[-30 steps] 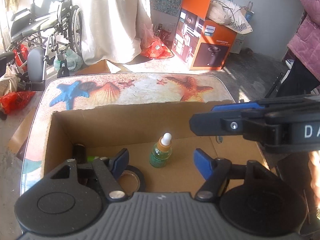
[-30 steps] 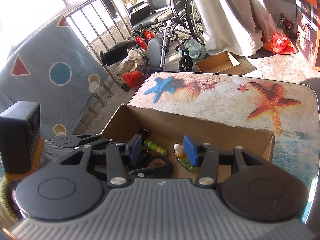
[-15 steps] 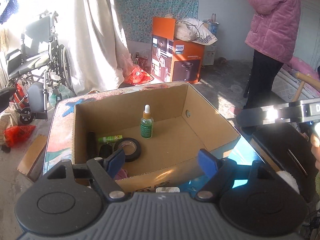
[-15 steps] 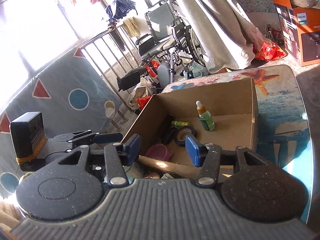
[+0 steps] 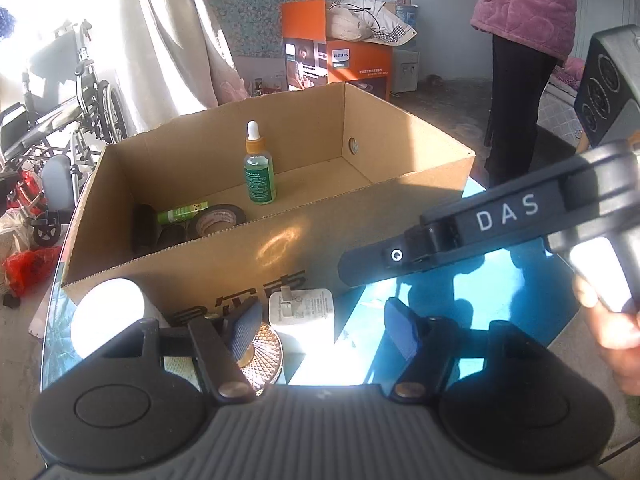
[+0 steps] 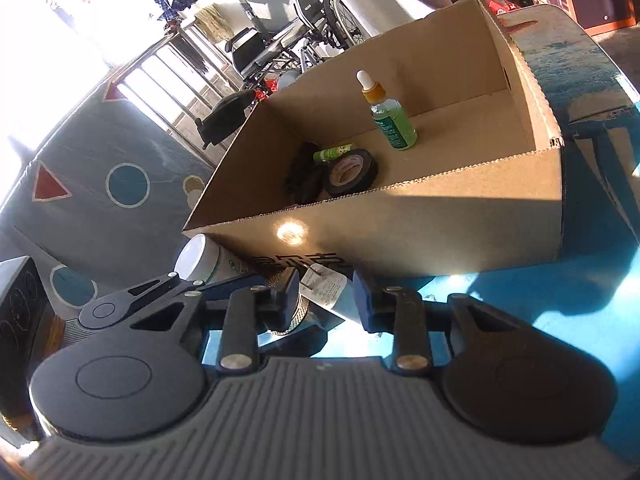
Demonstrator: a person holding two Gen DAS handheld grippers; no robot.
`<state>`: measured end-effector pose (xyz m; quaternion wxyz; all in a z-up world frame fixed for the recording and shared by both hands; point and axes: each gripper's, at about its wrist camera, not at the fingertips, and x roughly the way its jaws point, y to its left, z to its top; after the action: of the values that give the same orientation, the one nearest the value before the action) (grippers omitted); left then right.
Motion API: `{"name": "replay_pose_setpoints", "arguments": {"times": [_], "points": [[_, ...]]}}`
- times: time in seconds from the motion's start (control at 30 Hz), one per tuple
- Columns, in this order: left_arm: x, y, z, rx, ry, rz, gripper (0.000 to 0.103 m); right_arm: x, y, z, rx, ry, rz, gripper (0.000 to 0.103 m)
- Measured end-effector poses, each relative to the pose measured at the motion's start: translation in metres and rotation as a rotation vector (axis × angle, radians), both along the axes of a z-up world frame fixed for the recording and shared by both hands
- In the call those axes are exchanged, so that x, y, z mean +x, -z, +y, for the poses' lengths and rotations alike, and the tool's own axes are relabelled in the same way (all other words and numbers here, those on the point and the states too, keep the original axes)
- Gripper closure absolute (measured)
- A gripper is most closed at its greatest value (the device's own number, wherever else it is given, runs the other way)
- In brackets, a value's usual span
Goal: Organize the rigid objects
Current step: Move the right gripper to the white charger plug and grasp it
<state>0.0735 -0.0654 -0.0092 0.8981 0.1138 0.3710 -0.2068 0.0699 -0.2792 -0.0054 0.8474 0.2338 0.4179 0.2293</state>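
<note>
An open cardboard box [image 5: 280,248] [image 6: 440,216] stands on the table. Inside it are an upright green dropper bottle [image 5: 259,174] [image 6: 390,118], a black tape roll [image 5: 218,222] [image 6: 350,171], a green tube [image 5: 182,213] [image 6: 334,151] and a dark object [image 5: 144,226] [image 6: 302,178]. In front of the box lie a white charger plug [image 5: 304,314] [image 6: 324,288], a round patterned disc [image 5: 262,350] [image 6: 296,312] and a white jar [image 5: 108,316] [image 6: 200,258]. My left gripper [image 5: 320,328] is open and empty over the plug and disc. My right gripper [image 6: 326,292] is open and empty at the plug; it also shows in the left wrist view [image 5: 460,236].
The table top [image 6: 580,280] is glossy blue with a beach print. A person in a pink jacket [image 5: 528,8] stands at the right. A wheelchair [image 5: 60,120], a white curtain [image 5: 172,32] and an orange Philips box [image 5: 336,60] stand beyond the table.
Both grippers have pulled back from above the box and come down low in front of it. The plug, disc and jar have come into view between the fingers.
</note>
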Motion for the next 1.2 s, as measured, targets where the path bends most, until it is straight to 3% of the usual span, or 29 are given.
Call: {"name": "replay_pose_setpoints", "arguments": {"times": [0.33, 0.67, 1.03, 1.2], "points": [[0.022, 0.015, -0.009, 0.038, 0.01, 0.064, 0.035, 0.03, 0.027, 0.012, 0.005, -0.033, 0.068, 0.081], [0.019, 0.016, -0.02, 0.049, 0.031, 0.069, 0.035, 0.041, 0.033, 0.011, -0.011, -0.066, 0.088, 0.081], [-0.004, 0.017, -0.043, -0.033, 0.13, 0.087, 0.035, 0.018, 0.028, -0.023, -0.052, -0.011, 0.097, 0.08], [-0.014, 0.019, -0.05, -0.015, 0.13, 0.027, 0.035, 0.01, 0.029, -0.037, -0.045, 0.013, 0.109, 0.079]]}}
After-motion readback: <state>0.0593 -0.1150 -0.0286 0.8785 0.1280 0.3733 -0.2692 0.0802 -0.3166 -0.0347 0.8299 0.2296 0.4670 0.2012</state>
